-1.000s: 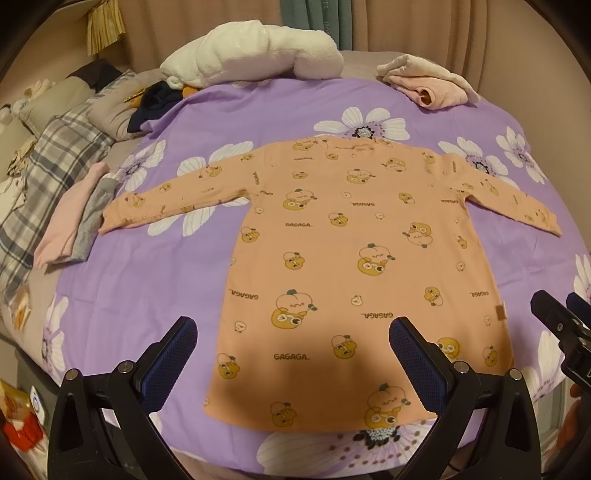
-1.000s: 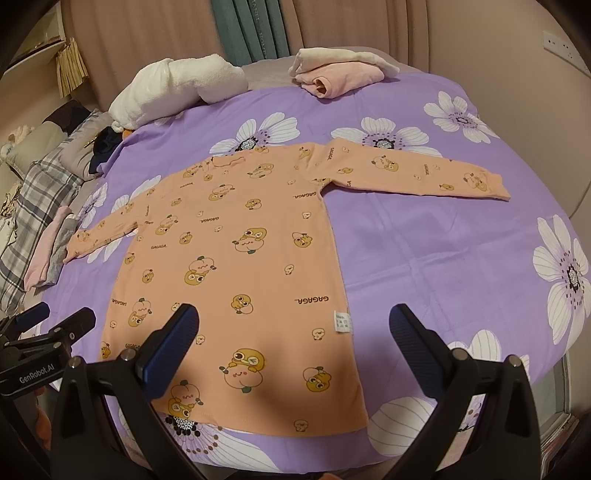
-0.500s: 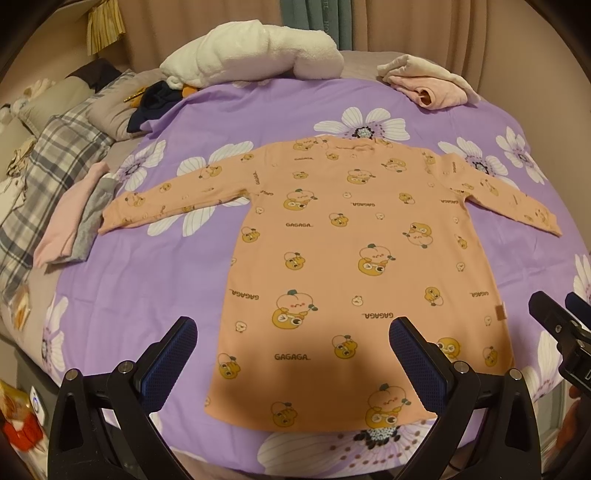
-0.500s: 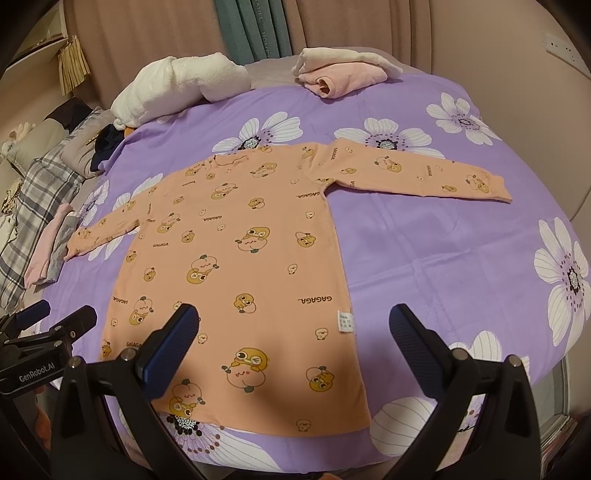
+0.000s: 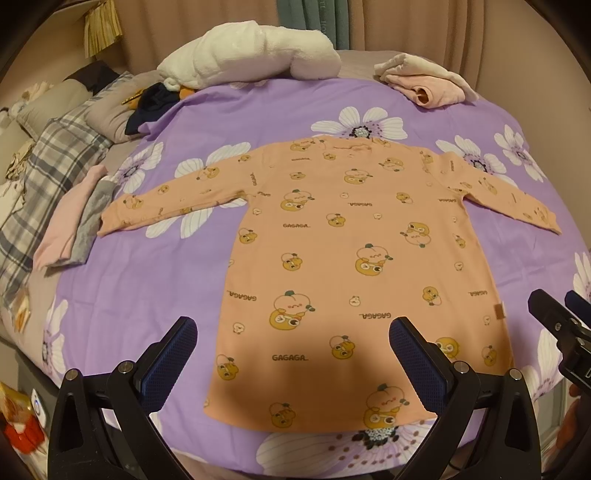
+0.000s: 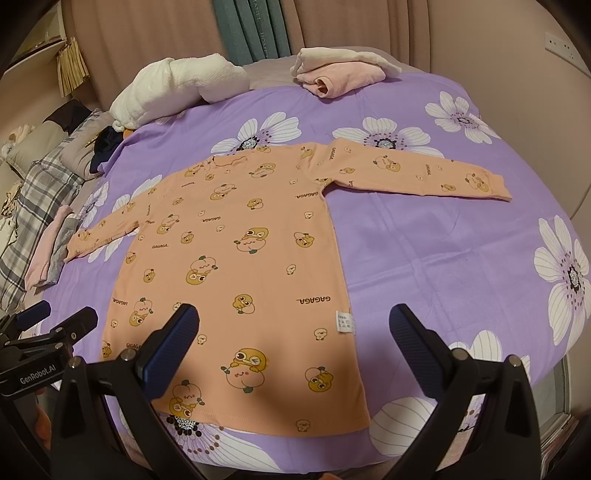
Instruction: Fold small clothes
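Orange shirt (image 5: 354, 266) lies flat on my purple sheet (image 5: 147, 280) (sleeves out); left gripper (image 5: 291, 354) and right gripper (image 6: 293, 343) both wide open, empty, near its hem.

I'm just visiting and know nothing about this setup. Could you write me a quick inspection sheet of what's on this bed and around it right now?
Surface: purple flowered bedsheet, smooth.
Job's things: orange long-sleeved shirt lying flat, both sleeves spread out, unfolded.
Clutter: white fluffy bundle and folded pink-and-cream garment at the far edge; pink and grey clothes and plaid fabric at the left.
Grippers: left gripper and right gripper both open, above the shirt's hem, holding nothing.
Cables: nothing seen.
Surroundings: beige and teal curtains; wall socket.
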`<state>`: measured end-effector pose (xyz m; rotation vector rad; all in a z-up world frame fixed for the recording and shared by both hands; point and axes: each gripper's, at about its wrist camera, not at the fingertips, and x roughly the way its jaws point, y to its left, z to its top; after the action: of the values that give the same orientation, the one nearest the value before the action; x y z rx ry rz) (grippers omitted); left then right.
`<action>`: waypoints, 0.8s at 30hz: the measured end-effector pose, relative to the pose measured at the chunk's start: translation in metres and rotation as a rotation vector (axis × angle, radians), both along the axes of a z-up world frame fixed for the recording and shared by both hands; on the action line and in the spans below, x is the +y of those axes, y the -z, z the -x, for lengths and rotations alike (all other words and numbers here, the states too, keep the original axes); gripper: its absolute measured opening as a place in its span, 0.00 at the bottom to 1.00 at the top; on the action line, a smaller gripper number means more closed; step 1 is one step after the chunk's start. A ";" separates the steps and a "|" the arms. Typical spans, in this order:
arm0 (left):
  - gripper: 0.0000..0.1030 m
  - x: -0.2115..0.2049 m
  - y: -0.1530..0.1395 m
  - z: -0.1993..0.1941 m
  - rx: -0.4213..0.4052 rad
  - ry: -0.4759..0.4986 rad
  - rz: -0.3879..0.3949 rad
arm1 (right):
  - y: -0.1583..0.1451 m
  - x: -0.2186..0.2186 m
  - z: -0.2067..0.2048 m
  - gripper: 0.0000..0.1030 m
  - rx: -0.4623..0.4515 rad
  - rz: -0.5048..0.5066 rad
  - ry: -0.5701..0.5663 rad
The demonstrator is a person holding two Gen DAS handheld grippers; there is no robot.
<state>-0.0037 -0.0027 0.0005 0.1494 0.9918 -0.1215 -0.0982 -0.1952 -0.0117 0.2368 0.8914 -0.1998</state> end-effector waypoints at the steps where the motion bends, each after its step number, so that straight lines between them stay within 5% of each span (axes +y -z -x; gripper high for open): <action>1: 1.00 0.000 0.000 0.000 0.000 0.000 0.000 | 0.000 0.000 0.000 1.00 0.000 0.000 0.000; 8: 1.00 0.001 0.000 -0.001 0.005 0.003 0.033 | 0.002 -0.012 0.001 1.00 -0.023 -0.074 -0.009; 11: 1.00 0.005 0.001 -0.004 0.005 0.000 0.087 | -0.004 -0.025 0.008 1.00 -0.130 -0.197 -0.033; 14: 1.00 0.008 0.000 -0.008 -0.003 0.012 0.138 | -0.017 -0.046 0.025 1.00 -0.330 -0.330 -0.062; 16: 1.00 0.011 0.000 -0.013 0.006 0.043 0.226 | -0.024 -0.063 0.037 1.00 -0.460 -0.412 -0.068; 19: 1.00 0.020 -0.001 -0.019 0.007 0.113 0.493 | -0.028 -0.095 0.046 1.00 -0.592 -0.529 -0.057; 22: 1.00 0.028 0.002 -0.030 -0.008 0.145 0.736 | -0.016 -0.123 0.035 1.00 -0.540 -0.591 -0.028; 24: 1.00 0.023 -0.001 -0.037 -0.048 0.150 0.717 | 0.000 -0.144 0.022 1.00 -0.429 -0.566 0.041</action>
<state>0.0334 0.0199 0.0019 -0.4291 0.8371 -0.5973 -0.1202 -0.3391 -0.0114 0.7944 0.4978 0.0724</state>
